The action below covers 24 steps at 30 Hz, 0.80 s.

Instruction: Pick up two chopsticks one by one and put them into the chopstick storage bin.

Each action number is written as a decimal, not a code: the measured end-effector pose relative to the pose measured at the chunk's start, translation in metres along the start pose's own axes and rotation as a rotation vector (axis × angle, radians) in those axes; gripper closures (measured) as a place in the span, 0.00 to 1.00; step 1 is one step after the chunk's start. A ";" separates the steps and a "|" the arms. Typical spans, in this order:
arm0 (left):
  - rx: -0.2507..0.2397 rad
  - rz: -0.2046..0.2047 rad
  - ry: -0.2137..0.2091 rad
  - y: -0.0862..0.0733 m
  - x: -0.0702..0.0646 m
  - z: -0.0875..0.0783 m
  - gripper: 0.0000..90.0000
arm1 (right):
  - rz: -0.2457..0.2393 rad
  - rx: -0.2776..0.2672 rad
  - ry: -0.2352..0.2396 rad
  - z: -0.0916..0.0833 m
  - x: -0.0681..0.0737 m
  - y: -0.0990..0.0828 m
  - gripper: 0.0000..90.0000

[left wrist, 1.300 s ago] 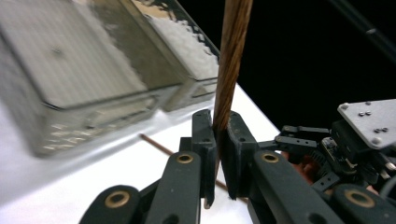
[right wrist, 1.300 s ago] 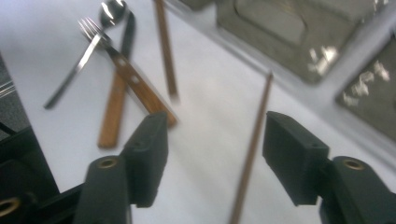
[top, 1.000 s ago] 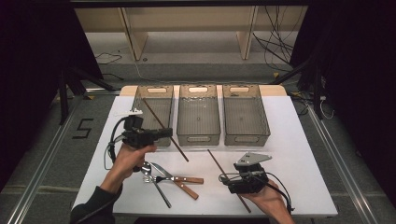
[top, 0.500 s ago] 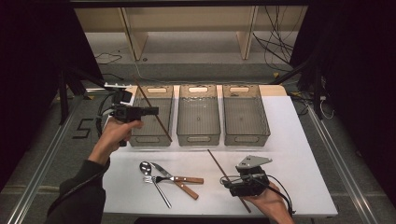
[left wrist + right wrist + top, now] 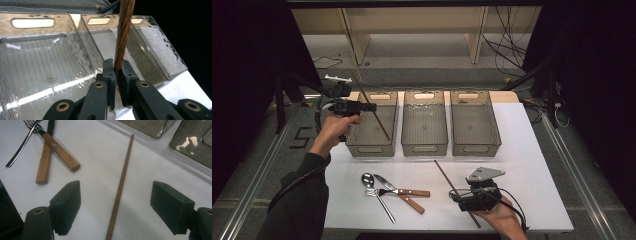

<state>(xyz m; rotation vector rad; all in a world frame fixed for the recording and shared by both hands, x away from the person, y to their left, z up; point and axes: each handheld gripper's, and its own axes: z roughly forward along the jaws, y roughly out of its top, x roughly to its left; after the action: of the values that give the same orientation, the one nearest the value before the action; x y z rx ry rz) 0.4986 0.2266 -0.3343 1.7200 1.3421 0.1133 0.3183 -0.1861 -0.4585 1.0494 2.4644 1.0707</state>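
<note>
The white tabletop [image 5: 532,150] carries three see-through bins. I hold my left tool [image 5: 362,107] over the left bin [image 5: 362,142]. It is pinched shut on a brown chopstick [image 5: 377,117], which slants down into that bin, with its top end sticking up past the tool.

The second chopstick [image 5: 120,187] lies flat on the tabletop. My right tool [image 5: 115,207] is the nearer one and hovers right over it. Its jaws have just been opening, and now they stand wide with the stick between them, not touching. The stick runs straight away from the tool toward the bins, so I think closing here would catch it.

A spoon [image 5: 368,179], a fork [image 5: 382,200] and two wooden-handled knives [image 5: 409,195] lie to the left.
</note>
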 end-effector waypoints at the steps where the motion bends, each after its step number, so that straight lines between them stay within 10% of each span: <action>1: 0.009 -0.002 0.009 0.001 0.001 0.003 0.93 | 0.003 0.000 0.001 0.000 0.000 0.000 0.28; 24: 0.087 -0.064 0.046 -0.013 0.026 0.035 0.93 | -0.005 0.007 0.005 0.001 0.001 -0.002 0.28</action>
<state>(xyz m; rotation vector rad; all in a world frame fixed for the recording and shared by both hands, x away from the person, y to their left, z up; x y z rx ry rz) 0.5193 0.2264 -0.3741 1.7545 1.4535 0.0591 0.3173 -0.1857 -0.4606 1.0438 2.4749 1.0650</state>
